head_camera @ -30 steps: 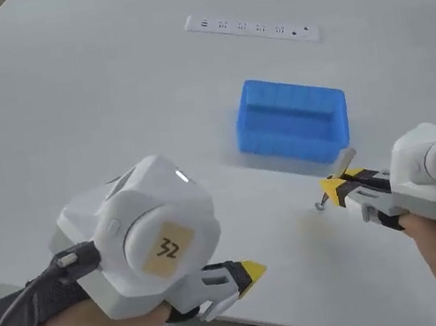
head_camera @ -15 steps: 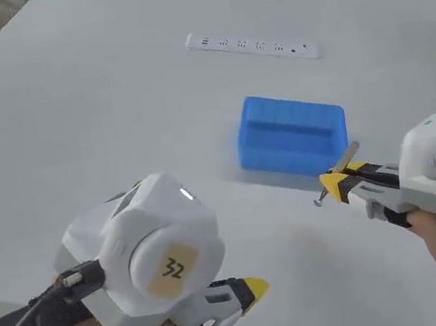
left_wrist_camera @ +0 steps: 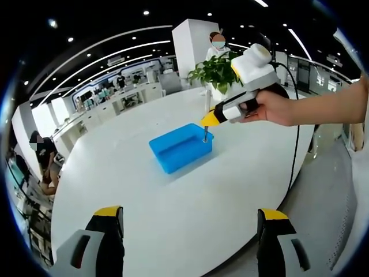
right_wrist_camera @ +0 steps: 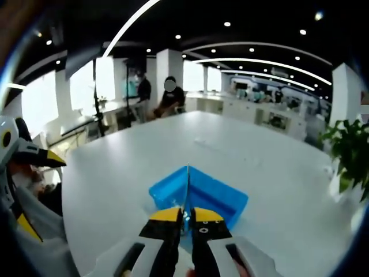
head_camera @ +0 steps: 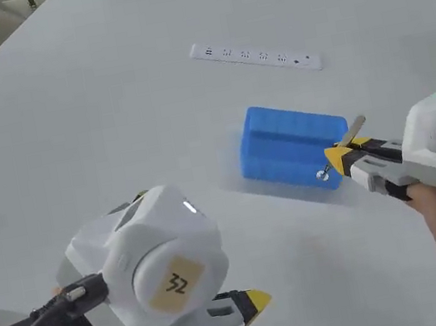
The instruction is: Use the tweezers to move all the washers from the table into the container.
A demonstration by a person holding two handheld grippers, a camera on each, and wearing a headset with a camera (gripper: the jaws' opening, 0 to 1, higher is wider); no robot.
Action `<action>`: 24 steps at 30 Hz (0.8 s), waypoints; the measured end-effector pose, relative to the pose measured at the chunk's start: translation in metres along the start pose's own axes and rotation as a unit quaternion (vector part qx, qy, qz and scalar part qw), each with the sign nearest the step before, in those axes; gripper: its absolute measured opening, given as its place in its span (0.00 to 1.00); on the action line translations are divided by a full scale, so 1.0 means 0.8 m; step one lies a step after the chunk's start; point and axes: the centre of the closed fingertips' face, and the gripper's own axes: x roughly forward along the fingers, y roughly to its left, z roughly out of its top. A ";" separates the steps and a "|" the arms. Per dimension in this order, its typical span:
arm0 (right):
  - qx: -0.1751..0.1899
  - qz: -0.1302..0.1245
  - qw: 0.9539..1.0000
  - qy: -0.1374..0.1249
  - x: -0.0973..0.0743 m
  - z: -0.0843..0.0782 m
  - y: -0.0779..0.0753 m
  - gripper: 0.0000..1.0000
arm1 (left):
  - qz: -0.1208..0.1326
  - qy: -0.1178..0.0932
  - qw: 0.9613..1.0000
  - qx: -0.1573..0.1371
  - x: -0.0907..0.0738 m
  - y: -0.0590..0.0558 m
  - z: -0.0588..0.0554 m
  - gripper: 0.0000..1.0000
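A blue container [head_camera: 295, 143] stands on the white table [head_camera: 111, 131]. My right gripper [head_camera: 337, 159] is shut on metal tweezers [head_camera: 354, 130], whose lower tip holds a small washer [head_camera: 322, 175] at the container's near right wall. In the left gripper view the tweezers [left_wrist_camera: 205, 124] point down at the rim of the container [left_wrist_camera: 179, 149] from the right gripper [left_wrist_camera: 212, 119]. The right gripper view has its jaws shut on the tweezers [right_wrist_camera: 187, 187] over the container [right_wrist_camera: 207, 193]. My left gripper [head_camera: 244, 312] hovers open at the table's near edge, its jaws [left_wrist_camera: 190, 225] wide apart and bare.
A white power strip [head_camera: 254, 54] lies beyond the container. The table's near edge runs under the left gripper. A potted plant [left_wrist_camera: 216, 69] stands past the table's far side, and people stand in the room behind. The left gripper [right_wrist_camera: 23, 156] shows at the left.
The right gripper has carried the tweezers and washer up from the tabletop to the container's near wall. The left gripper has sunk slightly toward the table's edge.
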 end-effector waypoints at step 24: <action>0.014 -0.013 1.000 0.020 0.054 -0.008 -0.036 0.03 | 0.003 -0.001 1.000 0.000 0.000 0.001 -0.001 0.99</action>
